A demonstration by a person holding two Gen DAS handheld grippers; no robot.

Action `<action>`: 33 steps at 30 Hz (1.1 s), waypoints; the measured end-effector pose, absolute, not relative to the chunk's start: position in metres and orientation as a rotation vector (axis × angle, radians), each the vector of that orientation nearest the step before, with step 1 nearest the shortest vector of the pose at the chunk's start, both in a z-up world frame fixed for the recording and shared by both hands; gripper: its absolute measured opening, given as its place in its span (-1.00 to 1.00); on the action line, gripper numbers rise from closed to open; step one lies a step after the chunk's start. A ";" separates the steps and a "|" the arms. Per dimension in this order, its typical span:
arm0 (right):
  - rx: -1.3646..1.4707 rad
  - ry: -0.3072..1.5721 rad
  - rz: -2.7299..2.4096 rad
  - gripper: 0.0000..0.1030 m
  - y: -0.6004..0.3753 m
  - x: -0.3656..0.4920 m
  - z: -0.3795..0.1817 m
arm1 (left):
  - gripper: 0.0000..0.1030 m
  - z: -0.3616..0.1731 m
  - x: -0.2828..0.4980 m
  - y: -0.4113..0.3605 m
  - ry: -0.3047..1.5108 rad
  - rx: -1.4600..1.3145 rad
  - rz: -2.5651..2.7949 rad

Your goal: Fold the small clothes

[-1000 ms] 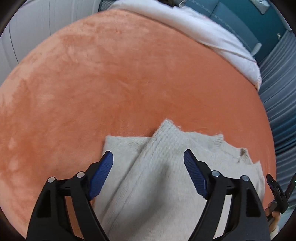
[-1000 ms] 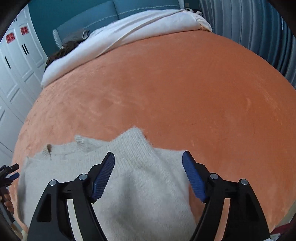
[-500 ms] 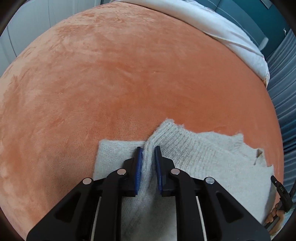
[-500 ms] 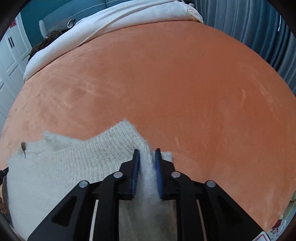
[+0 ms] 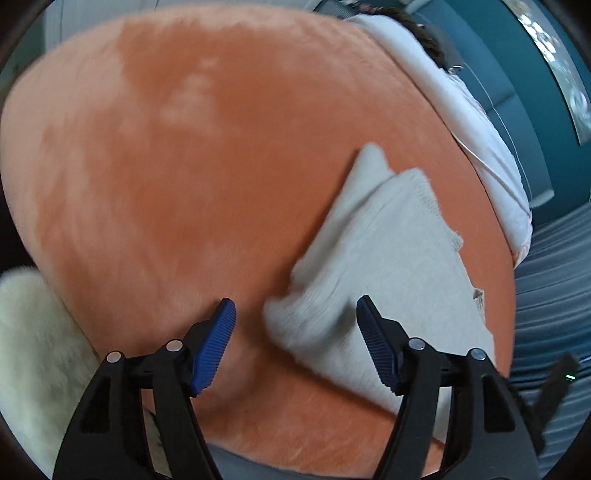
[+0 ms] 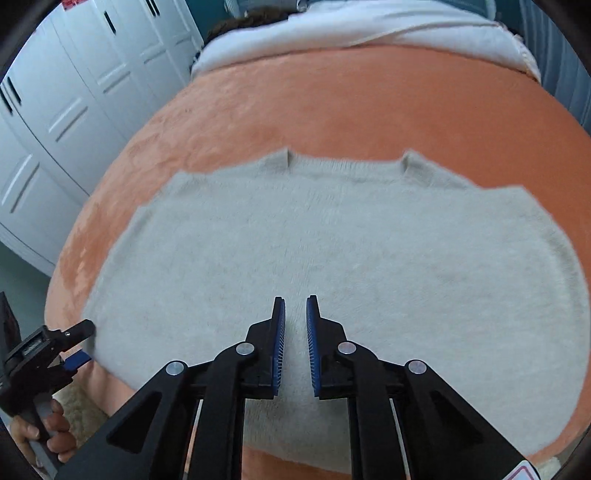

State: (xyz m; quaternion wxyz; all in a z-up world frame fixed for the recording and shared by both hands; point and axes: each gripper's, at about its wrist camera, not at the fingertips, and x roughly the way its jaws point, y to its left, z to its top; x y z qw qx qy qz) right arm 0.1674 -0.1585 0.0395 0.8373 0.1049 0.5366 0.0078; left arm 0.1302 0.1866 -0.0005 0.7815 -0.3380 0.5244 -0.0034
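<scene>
Currently the cream knit sweater (image 6: 332, 251) lies spread flat on the orange plush blanket (image 6: 369, 103) that covers the bed, neckline toward the far side, near the white bedding (image 6: 369, 29) at the head.

Left hand-held gripper (image 5: 295, 350): jaws wide apart and opening. Its blue pads (image 5: 212, 350) press on nothing. A folded corner of the sweater (image 5: 388, 258) sits between the pads, nearer the right one, without visible contact; this view is blurred, so fine detail cannot be told. In the right wrist view this same left hand-held gripper (image 6: 75, 350) appears at the sweater's near-left edge, carried by a hand (image 6: 44, 432).

Right hand-held gripper (image 6: 295, 347): jaws nearly together, a narrow gap left, and closing. A raised ridge of sweater fabric stands in that gap and the blue pads (image 6: 279, 347) pinch it, near the middle of the garment's near edge.

A pale fluffy rug (image 5: 33, 350) lies below the bed's edge. White cabinet doors (image 6: 55, 110) stand beyond the bed at left.
</scene>
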 end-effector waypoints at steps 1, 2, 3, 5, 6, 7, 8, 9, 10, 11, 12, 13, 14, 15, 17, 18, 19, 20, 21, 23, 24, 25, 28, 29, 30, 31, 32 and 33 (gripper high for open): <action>0.211 1.185 0.003 -0.82 -0.149 0.168 0.023 | 0.33 -0.002 0.129 0.187 1.122 -0.739 -0.012; 0.204 1.168 0.001 -0.84 -0.147 0.169 0.013 | 0.48 -0.002 0.130 0.185 1.107 -0.732 -0.026; 0.180 1.134 -0.005 -0.86 -0.146 0.167 0.011 | 0.66 -0.003 0.134 0.183 1.100 -0.734 -0.048; 0.166 1.134 -0.018 -0.86 -0.140 0.163 0.012 | 0.69 -0.005 0.135 0.182 1.086 -0.753 -0.041; 0.157 1.140 -0.026 -0.86 -0.138 0.164 0.013 | 0.71 -0.007 0.136 0.181 1.084 -0.760 -0.039; 0.144 1.142 -0.030 -0.86 -0.131 0.165 0.010 | 0.71 -0.007 0.139 0.181 1.080 -0.760 -0.038; 0.131 1.140 -0.031 -0.86 -0.128 0.166 0.009 | 0.71 -0.008 0.141 0.180 1.078 -0.765 -0.034; 0.122 1.137 -0.033 -0.86 -0.125 0.167 0.008 | 0.68 -0.007 0.143 0.180 1.075 -0.774 -0.031; 0.118 1.134 -0.034 -0.86 -0.130 0.168 0.008 | 0.61 -0.007 0.145 0.180 1.074 -0.780 -0.027; 0.120 1.130 -0.038 -0.86 -0.129 0.168 0.007 | 0.30 -0.007 0.146 0.181 1.079 -0.781 -0.022; 0.124 1.126 -0.042 -0.86 -0.127 0.171 0.006 | -0.25 -0.006 0.149 0.181 1.079 -0.787 -0.041; 0.123 1.122 -0.043 -0.86 -0.130 0.167 0.007 | -0.42 -0.008 0.151 0.180 1.094 -0.811 -0.080; 0.123 1.118 -0.045 -0.86 -0.130 0.167 0.007 | -0.49 -0.007 0.153 0.181 1.115 -0.830 -0.082; 0.121 1.115 -0.045 -0.85 -0.130 0.167 0.007 | -0.56 -0.002 0.152 0.181 1.100 -0.838 -0.087; 0.102 1.112 -0.038 -0.83 -0.133 0.163 0.009 | -0.59 0.027 0.151 0.172 1.040 -0.795 -0.135; 0.100 1.110 -0.030 -0.83 -0.133 0.163 0.011 | -0.60 0.043 0.151 0.164 1.009 -0.765 -0.164; 0.114 1.103 -0.020 -0.82 -0.136 0.162 0.016 | -0.60 0.061 0.151 0.153 0.977 -0.729 -0.203; 0.148 1.096 -0.013 -0.81 -0.141 0.160 0.023 | -0.61 0.084 0.150 0.138 0.944 -0.679 -0.247; 0.201 1.085 -0.014 -0.74 -0.150 0.153 0.032 | -0.61 0.105 0.149 0.121 0.912 -0.632 -0.292; 0.316 1.025 -0.024 -0.70 -0.173 0.134 0.051 | -0.61 0.144 0.143 0.081 0.854 -0.531 -0.396; 0.368 0.983 -0.032 -0.66 -0.189 0.120 0.062 | -0.62 0.160 0.138 0.059 0.832 -0.486 -0.448; 0.402 0.956 -0.046 -0.63 -0.204 0.106 0.069 | -0.62 0.169 0.134 0.041 0.821 -0.458 -0.493; 0.505 0.899 -0.122 -0.54 -0.258 0.056 0.081 | -0.62 0.185 0.116 -0.026 0.812 -0.371 -0.645; 0.531 0.890 -0.142 -0.54 -0.272 0.041 0.081 | -0.62 0.182 0.109 -0.054 0.825 -0.333 -0.688; 0.555 0.883 -0.177 -0.52 -0.288 0.023 0.081 | -0.62 0.176 0.103 -0.077 0.844 -0.300 -0.716; 0.568 0.880 -0.204 -0.52 -0.300 0.008 0.081 | -0.62 0.167 0.098 -0.098 0.868 -0.273 -0.740; 0.577 0.877 -0.232 -0.52 -0.312 -0.009 0.080 | -0.61 0.152 0.094 -0.123 0.910 -0.237 -0.763; 0.584 0.876 -0.253 -0.52 -0.321 -0.019 0.080 | -0.57 0.133 0.091 -0.146 0.954 -0.188 -0.770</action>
